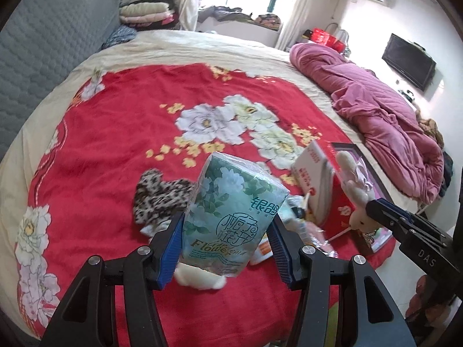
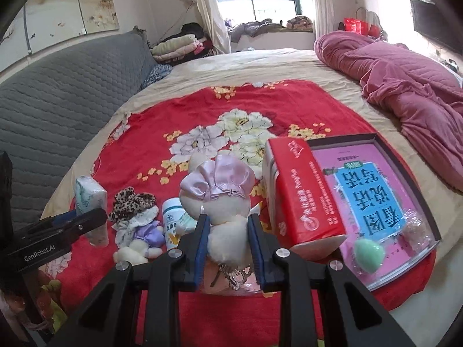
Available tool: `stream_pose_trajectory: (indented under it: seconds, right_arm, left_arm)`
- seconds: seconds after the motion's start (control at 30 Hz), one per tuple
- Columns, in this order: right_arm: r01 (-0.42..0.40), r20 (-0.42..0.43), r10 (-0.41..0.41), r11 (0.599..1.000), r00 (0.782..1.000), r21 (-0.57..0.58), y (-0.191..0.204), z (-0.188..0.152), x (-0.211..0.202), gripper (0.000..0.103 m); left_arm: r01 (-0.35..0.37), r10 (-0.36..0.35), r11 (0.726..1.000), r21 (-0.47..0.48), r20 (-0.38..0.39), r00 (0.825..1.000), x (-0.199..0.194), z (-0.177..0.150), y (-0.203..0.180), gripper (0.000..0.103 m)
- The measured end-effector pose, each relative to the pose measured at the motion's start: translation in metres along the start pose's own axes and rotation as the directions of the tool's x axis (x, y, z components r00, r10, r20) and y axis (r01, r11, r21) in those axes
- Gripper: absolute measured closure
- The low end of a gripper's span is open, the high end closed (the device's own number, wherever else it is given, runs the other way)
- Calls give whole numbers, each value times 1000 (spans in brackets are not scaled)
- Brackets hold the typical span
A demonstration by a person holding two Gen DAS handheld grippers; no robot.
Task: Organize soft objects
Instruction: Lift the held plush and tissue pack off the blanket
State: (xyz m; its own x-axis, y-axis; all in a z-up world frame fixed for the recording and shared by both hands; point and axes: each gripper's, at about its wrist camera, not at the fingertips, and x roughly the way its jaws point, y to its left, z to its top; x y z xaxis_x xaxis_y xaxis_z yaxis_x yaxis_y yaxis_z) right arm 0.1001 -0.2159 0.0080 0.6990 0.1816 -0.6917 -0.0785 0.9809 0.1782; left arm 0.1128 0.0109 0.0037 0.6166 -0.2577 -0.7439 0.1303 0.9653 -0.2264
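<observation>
My left gripper is shut on a teal floral tissue pack, held above the red floral blanket; the pack also shows in the right wrist view. My right gripper is shut on a cream plush rabbit with a pink satin bow, which also shows in the left wrist view. A second plush in a leopard hat and purple dress lies on the blanket, below the tissue pack in the left wrist view.
A red tissue box leans on a dark-rimmed box holding a pink and blue book. A green egg in a plastic bag lies on the book. A white bottle stands by the plush. A pink quilt lies right; grey headboard left.
</observation>
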Motion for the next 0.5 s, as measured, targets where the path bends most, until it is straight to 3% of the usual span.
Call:
stream_pose_trajectory:
  seconds: [0.5]
  right_arm:
    - [37,76,-41,998,996,53,-40,22,-41,76]
  left_arm:
    - [51,-53,994,101,16,998,-11,19,-68,45]
